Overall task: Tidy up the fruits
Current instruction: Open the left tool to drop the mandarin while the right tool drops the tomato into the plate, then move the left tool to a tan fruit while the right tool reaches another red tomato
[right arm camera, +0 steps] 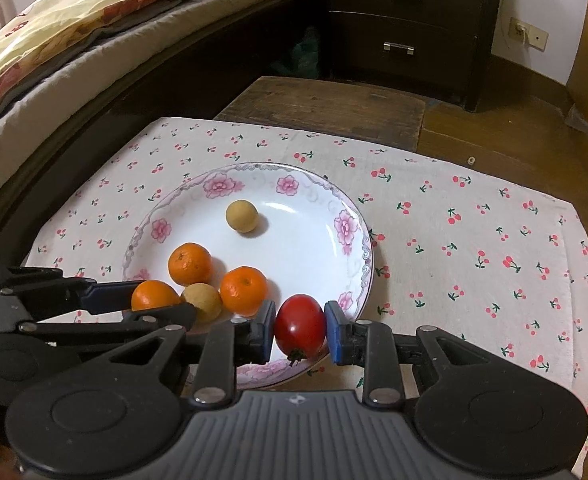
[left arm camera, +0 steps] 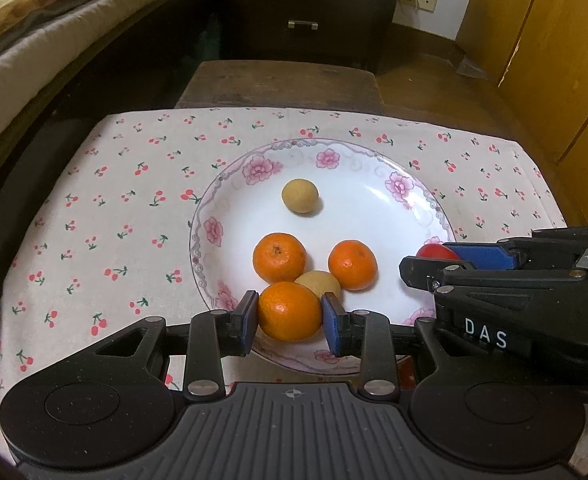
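Observation:
A white plate [left arm camera: 378, 200] with pink flowers on its rim lies on the cherry-print cloth [left arm camera: 94, 216]. My left gripper [left arm camera: 290, 318] is shut on a mandarin [left arm camera: 289, 311] at the plate's near edge. Two more mandarins [left arm camera: 279, 257] [left arm camera: 352, 264] and two yellow-brown fruits [left arm camera: 300, 195] [left arm camera: 319, 283] lie in the plate. My right gripper [right arm camera: 300, 330] is shut on a red tomato [right arm camera: 300, 326] over the plate's [right arm camera: 314, 232] near right rim. In the right wrist view the left gripper [right arm camera: 150, 300] comes in from the left with its mandarin [right arm camera: 154, 295].
A dark wooden stool [left arm camera: 282, 80] stands behind the cloth-covered table. A bed [right arm camera: 74, 40] runs along the left. A dark drawer cabinet [right arm camera: 406, 20] stands at the back. Yellow wooden cupboards [left arm camera: 554, 40] are on the right.

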Available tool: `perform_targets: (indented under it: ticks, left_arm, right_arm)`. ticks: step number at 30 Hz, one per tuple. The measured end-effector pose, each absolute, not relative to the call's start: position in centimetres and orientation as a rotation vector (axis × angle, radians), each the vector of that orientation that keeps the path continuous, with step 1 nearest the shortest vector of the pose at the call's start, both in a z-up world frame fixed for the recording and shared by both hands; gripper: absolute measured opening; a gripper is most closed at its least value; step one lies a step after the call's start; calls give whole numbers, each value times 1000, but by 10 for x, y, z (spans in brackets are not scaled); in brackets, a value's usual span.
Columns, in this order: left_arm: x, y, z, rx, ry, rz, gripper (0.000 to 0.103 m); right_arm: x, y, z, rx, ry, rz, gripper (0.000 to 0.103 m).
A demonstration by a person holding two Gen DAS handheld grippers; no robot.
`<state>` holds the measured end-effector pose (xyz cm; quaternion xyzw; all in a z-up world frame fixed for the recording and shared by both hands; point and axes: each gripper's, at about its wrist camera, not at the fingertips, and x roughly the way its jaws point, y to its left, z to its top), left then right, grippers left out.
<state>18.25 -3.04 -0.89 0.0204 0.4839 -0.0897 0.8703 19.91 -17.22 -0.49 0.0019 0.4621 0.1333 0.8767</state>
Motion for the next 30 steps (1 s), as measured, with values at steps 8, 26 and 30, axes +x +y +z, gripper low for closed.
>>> perform_targets:
  ticks: [8,26,30]
  left_arm:
    - [183,-27,-4,24,1003,-182,44]
    - [161,-29,11,23,970,-207,46]
    - [151,-29,14,23,965,-223,46]
  right_arm:
    - [200,-173,0,8,956,280,30]
    - [178,-178,14,12,940,266,30]
    - [168,-178,14,4,947,263,30]
